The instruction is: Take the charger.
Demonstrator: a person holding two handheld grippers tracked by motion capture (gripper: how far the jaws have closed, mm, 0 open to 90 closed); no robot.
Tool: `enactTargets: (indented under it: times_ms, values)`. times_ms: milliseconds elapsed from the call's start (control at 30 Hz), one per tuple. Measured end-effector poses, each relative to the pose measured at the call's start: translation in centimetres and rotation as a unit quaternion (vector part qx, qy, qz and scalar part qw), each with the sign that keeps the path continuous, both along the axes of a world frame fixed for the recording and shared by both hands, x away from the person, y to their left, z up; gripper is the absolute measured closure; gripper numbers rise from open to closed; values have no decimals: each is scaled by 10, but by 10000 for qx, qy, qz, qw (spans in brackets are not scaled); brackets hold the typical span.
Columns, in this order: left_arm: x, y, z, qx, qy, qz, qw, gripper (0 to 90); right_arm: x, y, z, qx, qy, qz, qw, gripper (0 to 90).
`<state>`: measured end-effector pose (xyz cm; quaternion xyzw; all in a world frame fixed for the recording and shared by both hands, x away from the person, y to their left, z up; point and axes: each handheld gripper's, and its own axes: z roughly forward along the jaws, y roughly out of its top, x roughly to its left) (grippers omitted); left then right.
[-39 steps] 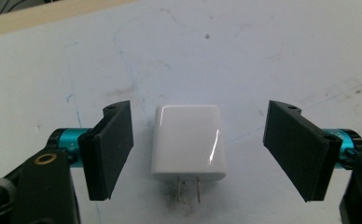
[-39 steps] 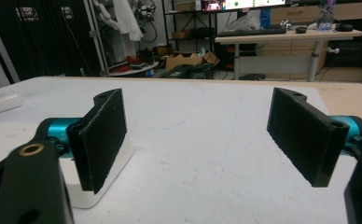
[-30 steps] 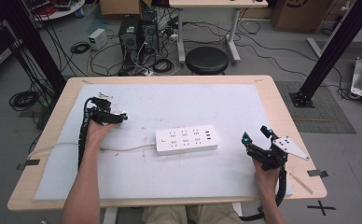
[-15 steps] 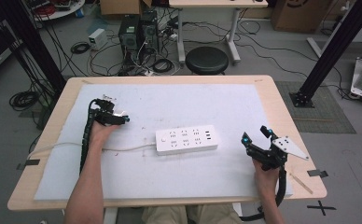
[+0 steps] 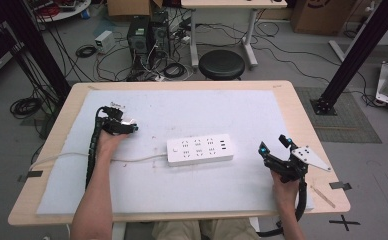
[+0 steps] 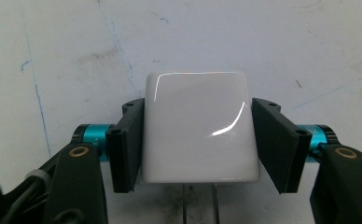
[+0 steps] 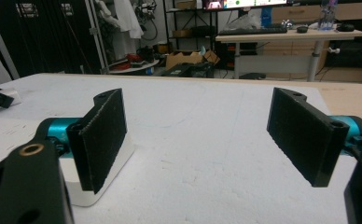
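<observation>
Now we see a glossy white plug [image 6: 198,126], a rounded block with two thin metal prongs at its near end pointing back toward the camera in the left gripper view. Our left gripper [image 6: 198,140] has just been closing its fingers [image 6: 128,144], and their black pads now press the plug's two sides. It sits low over the white matte sheet on the tabletop [image 5: 282,90], at the left. A white cord [image 5: 132,159] runs to the long white power strip [image 5: 199,149], lying crosswise mid-table. Our right gripper [image 5: 274,145] rests at the right, fingers spread apart and grasping nothing.
</observation>
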<state>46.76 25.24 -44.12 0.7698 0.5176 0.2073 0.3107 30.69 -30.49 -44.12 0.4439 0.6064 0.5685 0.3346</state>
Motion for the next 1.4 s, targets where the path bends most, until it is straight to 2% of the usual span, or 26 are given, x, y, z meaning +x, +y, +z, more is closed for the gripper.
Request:
enactTargets:
  times_ms: [133, 467, 600, 667, 700, 900, 1233, 1333, 1400]
  values:
    - [0, 1, 0, -2, -8, 22, 10000, 420, 0, 0, 0, -8, -3, -3, 10000, 202]
    - [-1, 0, 0, 31, -32, 13, 10000, 425, 0, 0, 0, -3, 5, -26, 10000, 202]
    - [-3, -2, 5, 64, -124, -150, 9998, 425, 0, 0, 0, -4, 3, -18, 10000, 202]
    - [-5, -4, 9, 70, -204, -188, 9996, 425, 0, 0, 0, -3, 7, -21, 10000, 203]
    - [-9, -5, 16, 39, -337, -232, 9992, 425, 0, 0, 0, 3, 10, -11, 10000, 202]
    - [-18, -6, 29, 42, -396, -317, 9987, 425, 0, 0, 0, 7, 18, -3, 10000, 202]
    - [-42, -19, 55, 68, -725, -527, 9960, 425, 1, 1, 0, -38, 13, 41, 10000, 203]
    - [-43, -20, 57, 69, -738, -550, 9957, 425, 0, 1, 0, -31, 31, 33, 10000, 203]
    - [-51, -26, 63, 58, -807, -615, 9948, 425, 0, 1, 0, -27, 18, 27, 10000, 202]
